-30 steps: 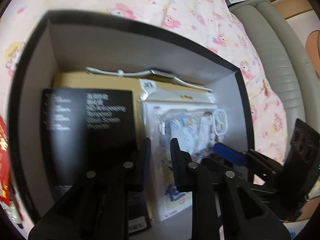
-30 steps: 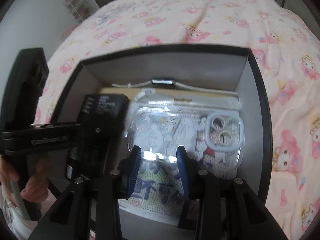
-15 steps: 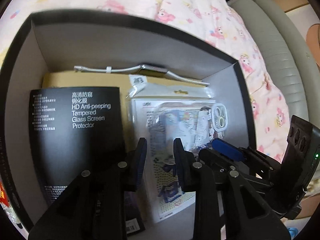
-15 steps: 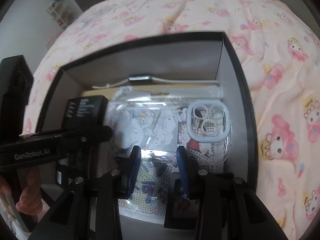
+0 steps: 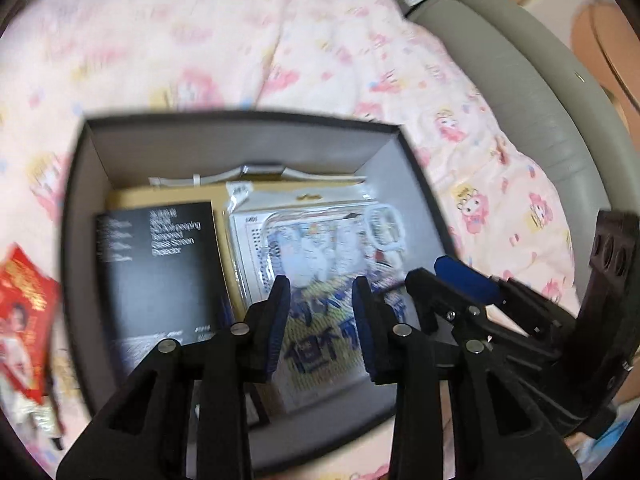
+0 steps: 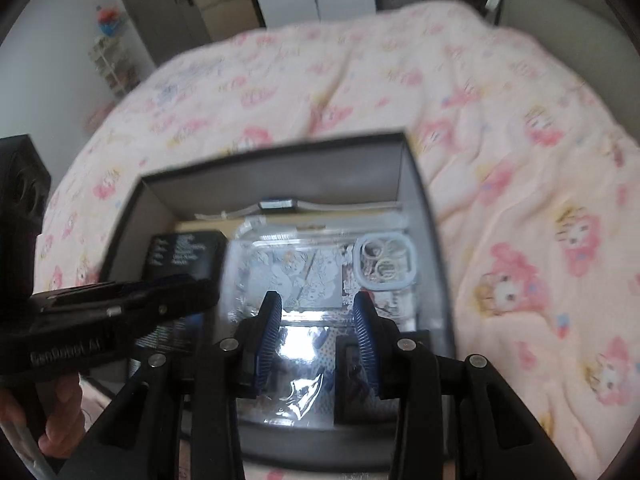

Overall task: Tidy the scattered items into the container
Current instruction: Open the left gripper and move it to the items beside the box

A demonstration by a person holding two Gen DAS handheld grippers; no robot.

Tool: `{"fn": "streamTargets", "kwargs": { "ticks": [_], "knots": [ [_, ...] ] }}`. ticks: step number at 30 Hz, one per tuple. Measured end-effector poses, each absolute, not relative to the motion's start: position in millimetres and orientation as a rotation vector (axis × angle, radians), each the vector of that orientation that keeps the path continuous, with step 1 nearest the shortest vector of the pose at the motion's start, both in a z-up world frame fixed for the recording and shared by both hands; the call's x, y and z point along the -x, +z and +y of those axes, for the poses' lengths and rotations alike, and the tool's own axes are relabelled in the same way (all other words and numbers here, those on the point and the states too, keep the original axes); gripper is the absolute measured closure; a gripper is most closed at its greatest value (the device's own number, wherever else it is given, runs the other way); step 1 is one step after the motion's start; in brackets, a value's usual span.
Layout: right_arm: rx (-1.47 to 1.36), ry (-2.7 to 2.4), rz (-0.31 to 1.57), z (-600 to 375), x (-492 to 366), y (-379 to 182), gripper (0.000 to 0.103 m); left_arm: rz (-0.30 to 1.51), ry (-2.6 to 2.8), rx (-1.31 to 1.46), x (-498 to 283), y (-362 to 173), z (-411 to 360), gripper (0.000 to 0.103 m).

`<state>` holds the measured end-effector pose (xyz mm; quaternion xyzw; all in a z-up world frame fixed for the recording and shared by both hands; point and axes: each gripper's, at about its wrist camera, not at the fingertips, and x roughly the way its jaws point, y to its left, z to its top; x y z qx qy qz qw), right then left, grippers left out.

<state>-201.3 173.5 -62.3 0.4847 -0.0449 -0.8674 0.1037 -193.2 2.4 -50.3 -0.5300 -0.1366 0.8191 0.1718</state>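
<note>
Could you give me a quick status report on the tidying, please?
Left gripper and right gripper open, empty, above the box. Phone case pack and screen protector box inside. Red packet outside, left.

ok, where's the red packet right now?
Only the left wrist view shows the red packet: it lies on the pink bedspread at the frame's far left edge, just outside the left wall of the black box.

We look down into an open black cardboard box (image 6: 424,240) resting on a pink cartoon-print bedspread (image 6: 520,200). Inside, a clear-packaged illustrated phone case (image 6: 320,268) lies beside a black screen-protector packet (image 6: 184,256). Our right gripper (image 6: 318,332), blue-padded fingers parted and empty, hangs above the case; the left gripper (image 6: 120,316) enters alongside.
</note>
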Motion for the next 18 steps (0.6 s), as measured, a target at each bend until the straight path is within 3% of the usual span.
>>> {"fn": "streamTargets", "kwargs": {
  "ticks": [10,18],
  "knots": [
    [-1.237,-2.578,-0.165,158.2,128.0,15.8,0.067,-0.266,2.439,1.292,117.0,31.5,-6.2,0.066],
    [-1.153,-2.531,-0.099,118.2,71.4,33.2,0.067,-0.276,2.493,1.288,53.8,44.6,-44.9,0.066]
  ]
}}
